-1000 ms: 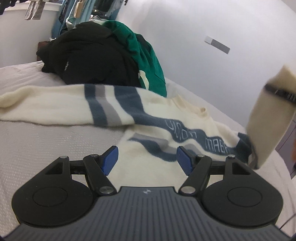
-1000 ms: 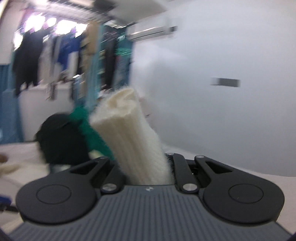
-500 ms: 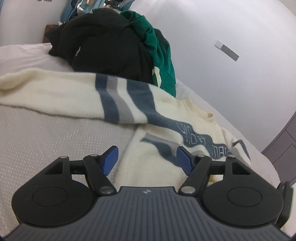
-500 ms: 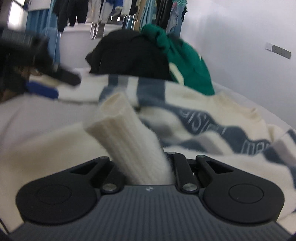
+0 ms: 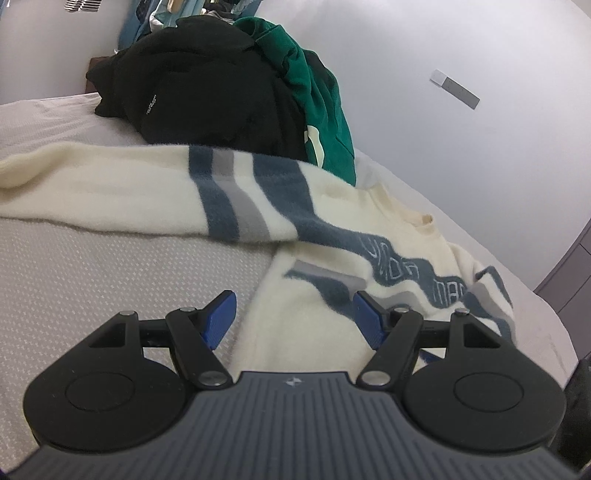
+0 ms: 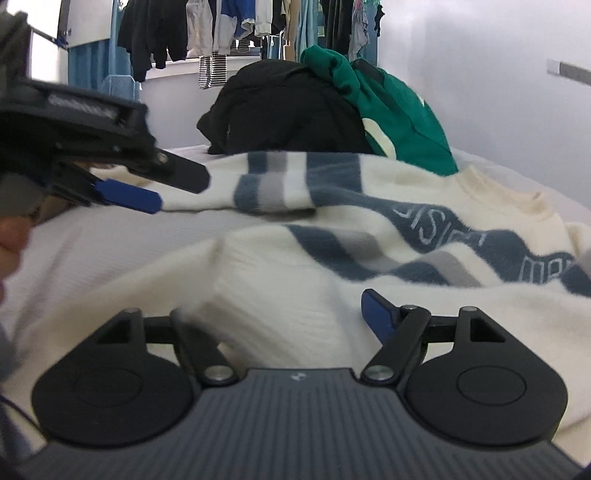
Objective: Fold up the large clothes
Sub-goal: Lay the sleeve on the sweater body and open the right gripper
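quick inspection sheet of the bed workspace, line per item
surface: grey textured bedcover, mostly bare on the left
job's things: cream sweater with blue and grey stripes, spread flat; ribbed cuff lies between the right tongs
clutter: black garment and green garment piled behind the sweater
grippers: left tongs open, holding nothing; right tongs have just opened, pads off the cuff
cables: nothing seen
surroundings: white wall, hanging clothes

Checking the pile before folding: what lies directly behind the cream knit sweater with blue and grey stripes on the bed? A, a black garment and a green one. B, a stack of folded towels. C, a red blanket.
A: a heaped black garment and green garment sit behind the cream knit sweater.
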`<act>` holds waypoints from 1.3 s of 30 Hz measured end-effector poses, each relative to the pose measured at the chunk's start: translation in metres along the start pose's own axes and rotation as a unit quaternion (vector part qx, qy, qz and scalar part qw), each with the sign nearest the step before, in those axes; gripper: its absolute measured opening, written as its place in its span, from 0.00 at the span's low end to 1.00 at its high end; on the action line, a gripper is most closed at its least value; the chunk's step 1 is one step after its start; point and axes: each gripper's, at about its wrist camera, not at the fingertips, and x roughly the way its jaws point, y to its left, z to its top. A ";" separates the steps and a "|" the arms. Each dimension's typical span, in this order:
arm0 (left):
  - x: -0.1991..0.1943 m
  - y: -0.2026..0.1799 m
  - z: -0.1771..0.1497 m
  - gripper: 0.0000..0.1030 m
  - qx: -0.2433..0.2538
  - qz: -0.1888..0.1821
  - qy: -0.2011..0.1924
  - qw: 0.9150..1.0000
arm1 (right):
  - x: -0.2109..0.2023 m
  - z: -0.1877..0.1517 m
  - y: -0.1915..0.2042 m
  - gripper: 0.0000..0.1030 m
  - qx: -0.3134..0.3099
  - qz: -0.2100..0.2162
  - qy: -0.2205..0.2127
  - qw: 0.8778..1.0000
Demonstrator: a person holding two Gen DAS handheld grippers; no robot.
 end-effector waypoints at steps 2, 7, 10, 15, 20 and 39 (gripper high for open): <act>0.000 0.000 0.000 0.72 -0.003 0.005 -0.001 1.000 | -0.008 0.002 0.000 0.73 0.015 0.010 0.002 1.000; -0.001 0.004 0.000 0.72 -0.014 0.015 -0.003 1.000 | -0.031 0.004 0.003 0.73 0.046 0.030 0.003 0.998; -0.003 0.004 0.000 0.72 -0.012 0.020 -0.006 1.000 | -0.042 0.004 0.006 0.73 0.055 0.036 -0.002 0.998; -0.009 -0.003 -0.001 0.72 0.001 0.028 -0.017 0.999 | -0.057 0.006 0.005 0.73 0.070 0.020 -0.016 0.997; -0.010 -0.010 -0.003 0.72 0.016 0.037 -0.017 0.999 | -0.064 0.005 -0.005 0.73 0.093 -0.011 -0.018 0.995; -0.001 -0.003 -0.001 0.73 -0.003 0.064 -0.011 0.998 | -0.057 0.002 -0.022 0.73 0.113 -0.053 -0.014 0.992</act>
